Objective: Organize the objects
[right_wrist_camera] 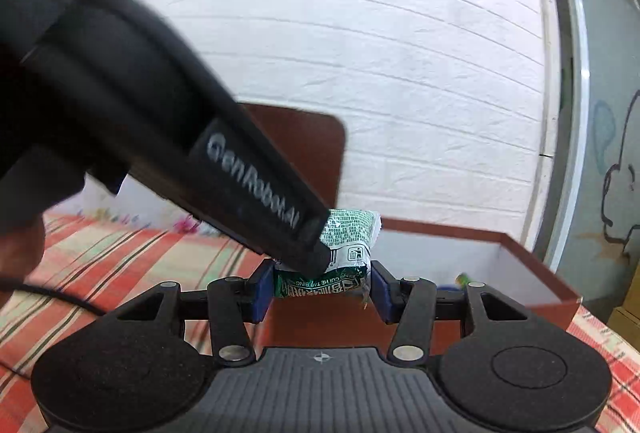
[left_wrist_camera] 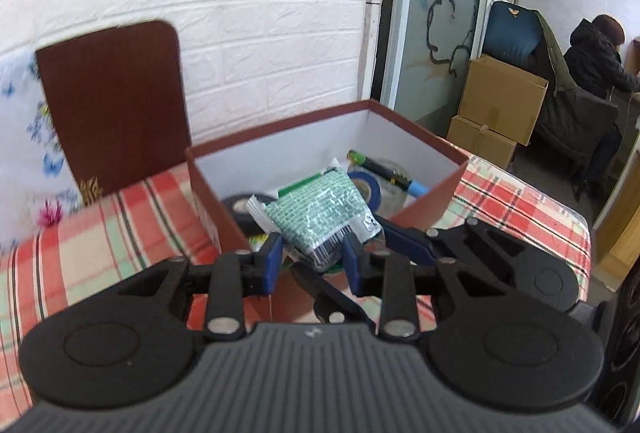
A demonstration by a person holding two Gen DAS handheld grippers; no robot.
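I have both grippers on the same green-and-white snack packet [left_wrist_camera: 320, 209], which hangs in the air just above the near rim of the brown box [left_wrist_camera: 416, 211]. My left gripper [left_wrist_camera: 310, 259] has its blue pads squeezed against the packet's lower end, narrow and firmly holding it. In the right wrist view my right gripper [right_wrist_camera: 322, 287] is closed on the packet [right_wrist_camera: 348, 245] too, its pads pressing on each side of the crinkled wrapper, a little wider than the left one. The left gripper's black body [right_wrist_camera: 168, 121] crosses that view from the upper left and hides part of the packet. Inside the box I see a blue tape roll [left_wrist_camera: 366, 189], a black tape roll [left_wrist_camera: 244, 207] and a dark tube with a green cap [left_wrist_camera: 380, 167] near the far wall. The box stands on a worktop covered by a red checked cloth [left_wrist_camera: 100, 233], with a brown board [left_wrist_camera: 114, 105] leaning on the white brick wall [left_wrist_camera: 240, 13] behind
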